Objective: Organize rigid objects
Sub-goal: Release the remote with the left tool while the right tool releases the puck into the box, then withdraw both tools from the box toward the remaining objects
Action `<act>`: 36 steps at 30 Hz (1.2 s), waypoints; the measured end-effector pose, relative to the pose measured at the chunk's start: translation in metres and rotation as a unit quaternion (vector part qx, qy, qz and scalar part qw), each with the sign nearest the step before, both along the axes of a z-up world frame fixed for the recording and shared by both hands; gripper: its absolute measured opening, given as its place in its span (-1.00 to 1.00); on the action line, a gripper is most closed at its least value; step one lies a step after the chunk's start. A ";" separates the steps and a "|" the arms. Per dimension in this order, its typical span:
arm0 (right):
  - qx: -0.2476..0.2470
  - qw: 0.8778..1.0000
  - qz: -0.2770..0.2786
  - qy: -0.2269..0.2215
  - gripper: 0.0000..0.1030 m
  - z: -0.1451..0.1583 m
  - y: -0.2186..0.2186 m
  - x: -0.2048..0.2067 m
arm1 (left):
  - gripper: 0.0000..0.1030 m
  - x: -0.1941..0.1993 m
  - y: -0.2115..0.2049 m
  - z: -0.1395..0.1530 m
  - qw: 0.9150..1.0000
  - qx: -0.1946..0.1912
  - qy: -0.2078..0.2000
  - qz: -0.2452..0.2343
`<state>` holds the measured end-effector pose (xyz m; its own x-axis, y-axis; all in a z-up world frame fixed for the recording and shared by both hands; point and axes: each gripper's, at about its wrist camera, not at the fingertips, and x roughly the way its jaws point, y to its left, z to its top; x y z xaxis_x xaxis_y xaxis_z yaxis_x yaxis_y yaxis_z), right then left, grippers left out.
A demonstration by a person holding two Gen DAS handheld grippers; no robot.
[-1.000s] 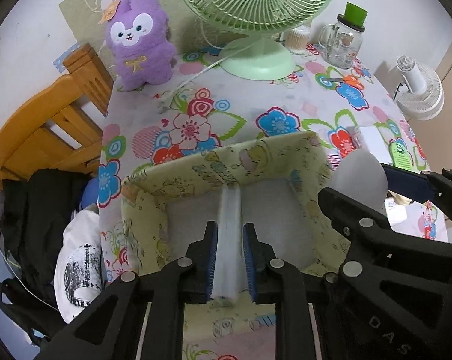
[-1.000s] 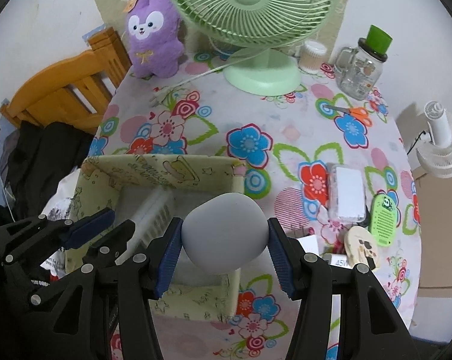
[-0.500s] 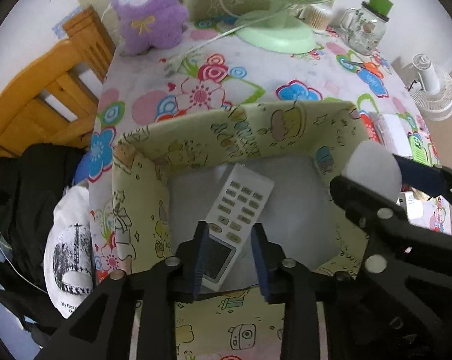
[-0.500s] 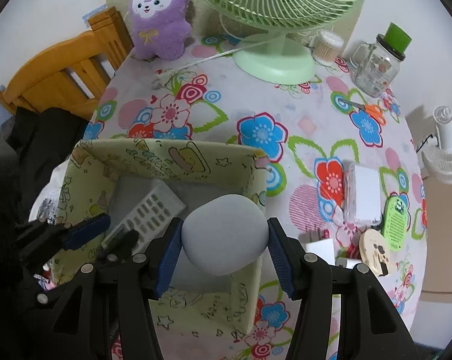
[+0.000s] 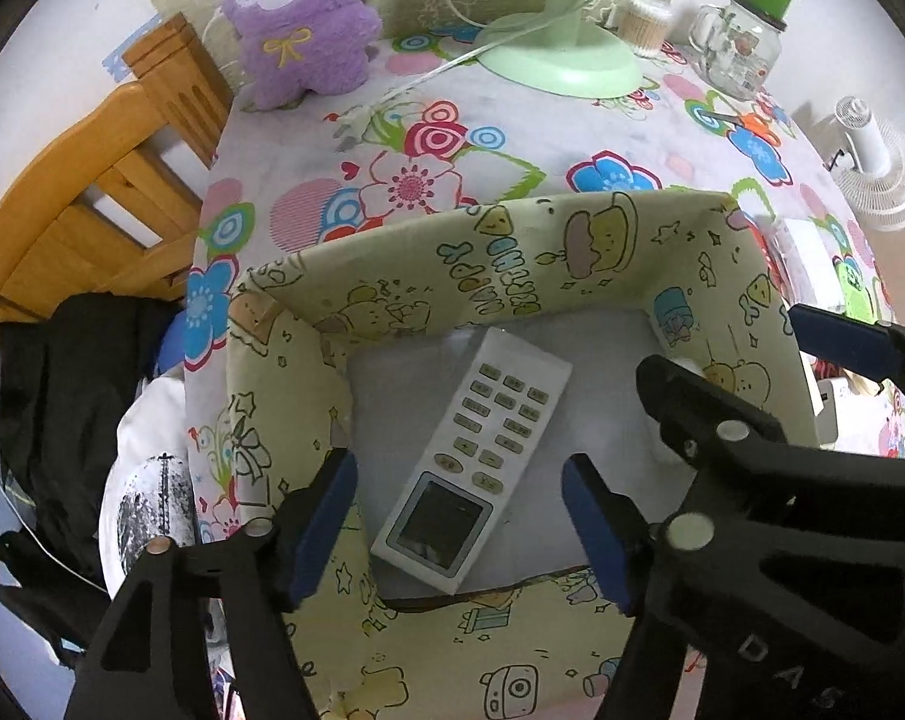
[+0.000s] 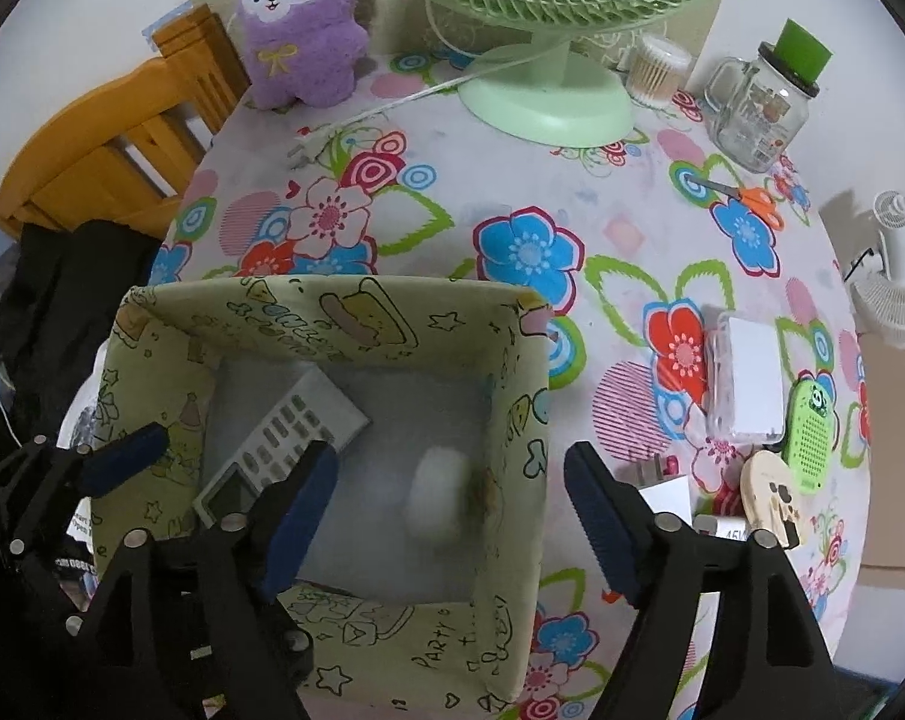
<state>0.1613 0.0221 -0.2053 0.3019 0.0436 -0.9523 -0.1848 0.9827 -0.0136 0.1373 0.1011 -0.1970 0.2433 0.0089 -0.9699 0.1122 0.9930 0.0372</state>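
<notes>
Box (image 6: 524,396) with yellow cartoon print sits at the near left edge of your table (image 6: 602,228), and both task things lie on its pale floor. Remote (image 5: 473,459) is face up, angled, screen end toward the near wall, button end toward the far wall. Grey round thing (image 6: 437,498) lies blurred by the box's right wall, apart from the remote; you cannot tell what it is. Your left gripper (image 5: 455,519) hangs over the box with jaws spread wide, remote lying loose between them, touching neither pad. Your right gripper (image 6: 449,525) is also spread wide and holds nothing, left pad over the box floor, right pad outside the right wall. Purple plush (image 6: 299,18) stands at the far left corner, green fan (image 6: 548,30) at the far edge, glass jar (image 6: 758,114) with green lid toward the far right corner. Scissors (image 6: 746,195) lie near the jar. White case (image 6: 749,384) and green gadget (image 6: 809,432) sit by the right edge.
</notes>
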 end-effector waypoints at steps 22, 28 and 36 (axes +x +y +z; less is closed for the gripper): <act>0.015 1.000 -0.013 -0.011 0.60 0.019 -0.023 -0.021 | 0.84 -0.013 -0.018 0.024 1.000 0.004 -0.026 -0.013; 0.022 0.999 -0.009 -0.021 0.60 0.032 -0.031 -0.029 | 0.84 -0.020 -0.026 0.037 0.999 0.008 -0.039 -0.008; 0.023 0.999 0.000 -0.037 0.60 0.051 -0.043 -0.041 | 0.84 -0.032 -0.039 0.053 0.998 0.011 -0.057 -0.001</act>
<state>0.1208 -0.0212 -0.1540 0.3718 0.0876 -0.9242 -0.1849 0.9826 0.0188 0.1057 0.0617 -0.1439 0.3524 0.0287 -0.9354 0.1089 0.9915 0.0714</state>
